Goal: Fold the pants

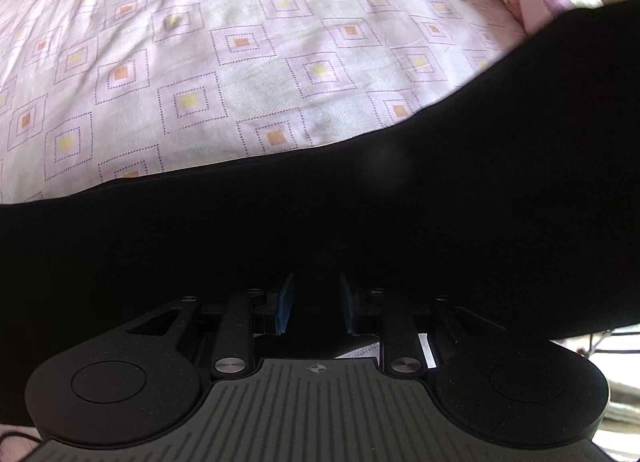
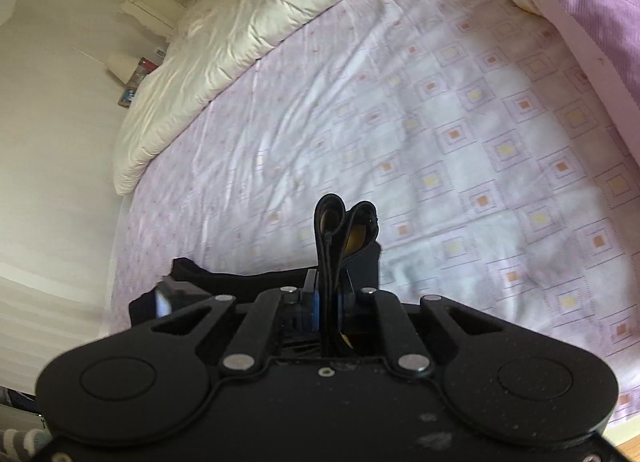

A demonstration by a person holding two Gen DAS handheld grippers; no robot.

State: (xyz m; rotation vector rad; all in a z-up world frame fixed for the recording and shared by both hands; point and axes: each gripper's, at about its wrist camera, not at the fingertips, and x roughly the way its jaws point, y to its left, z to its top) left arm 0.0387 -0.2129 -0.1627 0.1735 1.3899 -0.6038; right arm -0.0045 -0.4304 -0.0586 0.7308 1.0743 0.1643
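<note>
The black pants point(image 1: 360, 214) stretch as a wide dark band across the left wrist view, above the patterned bed sheet point(image 1: 240, 62). My left gripper point(image 1: 316, 302) has its blue pads point(image 1: 285, 302) a little apart, with black cloth running between them; the grip itself is lost in the dark. In the right wrist view my right gripper point(image 2: 329, 298) is shut on a bunched edge of the pants point(image 2: 344, 230), which sticks up in folded loops above the fingers. More black cloth point(image 2: 224, 278) hangs to the left below it.
A cream duvet point(image 2: 240, 30) lies along the far side of the bed. A pillow with a purple stripe point(image 2: 580, 22) sits at the right. A bedside table with a lamp point(image 2: 120, 64) stands by the wall at left.
</note>
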